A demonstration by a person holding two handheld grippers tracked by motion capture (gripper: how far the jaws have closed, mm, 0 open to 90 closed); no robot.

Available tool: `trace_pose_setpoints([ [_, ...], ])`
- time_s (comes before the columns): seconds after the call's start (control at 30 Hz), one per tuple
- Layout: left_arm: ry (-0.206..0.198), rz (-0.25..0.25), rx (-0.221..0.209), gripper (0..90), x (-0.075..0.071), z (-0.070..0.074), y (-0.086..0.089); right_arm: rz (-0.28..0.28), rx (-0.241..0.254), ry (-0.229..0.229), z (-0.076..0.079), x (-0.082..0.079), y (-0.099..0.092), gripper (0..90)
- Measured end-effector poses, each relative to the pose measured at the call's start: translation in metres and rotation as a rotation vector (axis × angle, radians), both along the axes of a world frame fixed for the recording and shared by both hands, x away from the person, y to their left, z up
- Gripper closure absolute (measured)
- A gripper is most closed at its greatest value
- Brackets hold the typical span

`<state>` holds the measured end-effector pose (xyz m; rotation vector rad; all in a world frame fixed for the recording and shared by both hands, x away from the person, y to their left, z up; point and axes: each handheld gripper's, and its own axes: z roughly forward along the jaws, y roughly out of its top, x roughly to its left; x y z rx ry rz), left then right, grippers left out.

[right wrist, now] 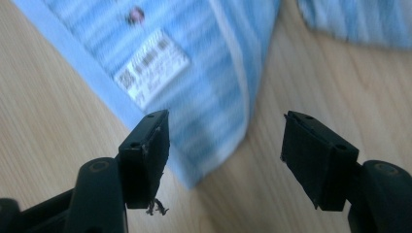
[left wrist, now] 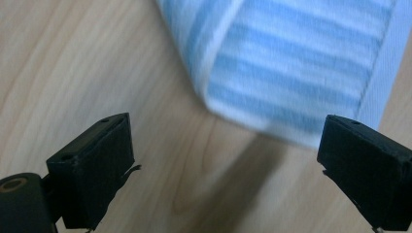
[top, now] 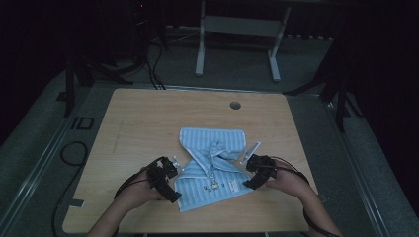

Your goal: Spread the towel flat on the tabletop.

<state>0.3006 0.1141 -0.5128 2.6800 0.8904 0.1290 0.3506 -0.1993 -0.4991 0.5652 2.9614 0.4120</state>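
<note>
A blue and white striped garment (top: 212, 168) lies partly folded on the near half of a wooden table (top: 143, 118), with its upper part bunched toward the middle and a flat lower panel nearest the person. A small white label (right wrist: 152, 64) with dark print sits on that lower panel, and a small dark button (right wrist: 135, 15) shows just above it in the right gripper view. The left gripper (top: 165, 177) is held at the garment's left edge, close to the near left corner of the cloth. In the left gripper view its two black jaws stand wide apart with bare wood between them, and a folded corner of the striped cloth (left wrist: 291, 63) lies just beyond the jaws, not touched by either pad. The right gripper (top: 257, 173) is held at the garment's right edge. In the right gripper view its jaws are also apart, a corner of the cloth (right wrist: 214, 121) reaches into the gap between them, and neither pad presses on it. Both of the person's hands come in from the near edge of the table, one at each side of the garment. A small round hole (top: 235, 105) marks the far part of the tabletop.
</note>
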Motion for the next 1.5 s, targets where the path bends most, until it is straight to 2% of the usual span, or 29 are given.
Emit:
trace_pose_setpoints([
  [0.13,-0.012,-0.014,-0.015,6.9,0.009,0.0,-0.015,0.014,0.011,-0.003,0.004,0.007,0.015,34.7],
  [0.3,-0.037,-0.016,-0.044,14.3,0.018,0.002,-0.029,0.037,0.036,-0.007,0.006,0.015,0.032,35.9],
  [0.37,-0.058,-0.021,-0.074,17.0,0.023,0.001,-0.04,0.041,0.049,-0.01,0.004,0.019,0.038,37.3],
  [0.43,-0.075,-0.017,-0.084,19.9,0.027,0.0,-0.047,0.038,0.061,-0.004,0.002,0.021,0.042,37.9],
  [0.57,-0.085,0.004,-0.139,24.1,0.034,-0.002,-0.057,0.044,0.076,-0.013,-0.002,0.022,0.051,41.0],
  [0.67,-0.099,0.008,-0.153,24.1,0.036,-0.004,-0.067,0.046,0.085,-0.029,-0.003,0.022,0.055,44.2],
  [0.77,-0.111,0.012,-0.163,29.6,0.04,-0.007,-0.074,0.047,0.104,-0.053,-0.003,0.025,0.059,51.8],
  [0.83,-0.115,0.017,-0.157,32.7,0.043,-0.011,-0.079,0.044,0.105,-0.057,-0.005,0.027,0.06,59.4],
  [0.9,-0.125,0.019,-0.141,39.5,0.045,-0.014,-0.082,0.048,0.095,-0.06,-0.006,0.028,0.06,68.8],
  [0.93,-0.125,0.023,-0.146,42.8,0.046,-0.015,-0.084,0.057,0.088,-0.057,-0.006,0.028,0.059,74.5],
  [1.03,-0.14,0.025,-0.162,66.6,0.046,-0.014,-0.086,0.068,0.075,-0.056,-0.007,0.027,0.059,86.2],
  [1.07,-0.147,0.02,-0.161,75.7,0.045,-0.013,-0.087,0.073,0.079,-0.06,-0.007,0.026,0.059,86.9],
  [1.13,-0.165,0.01,-0.155,84.5,0.043,-0.009,-0.087,0.079,0.084,-0.057,-0.005,0.025,0.058,87.9],
  [1.23,-0.168,-0.01,-0.141,85.3,0.041,0.0,-0.084,0.073,0.11,-0.071,-0.001,0.021,0.054,88.2],
  [1.43,-0.193,0.032,-0.186,85.3,0.039,0.024,-0.064,0.046,0.173,-0.094,0.017,0.014,0.036,88.3],
  [1.5,-0.225,0.061,-0.193,85.3,0.04,0.033,-0.054,0.03,0.197,-0.11,0.026,0.012,0.027,88.3],
])
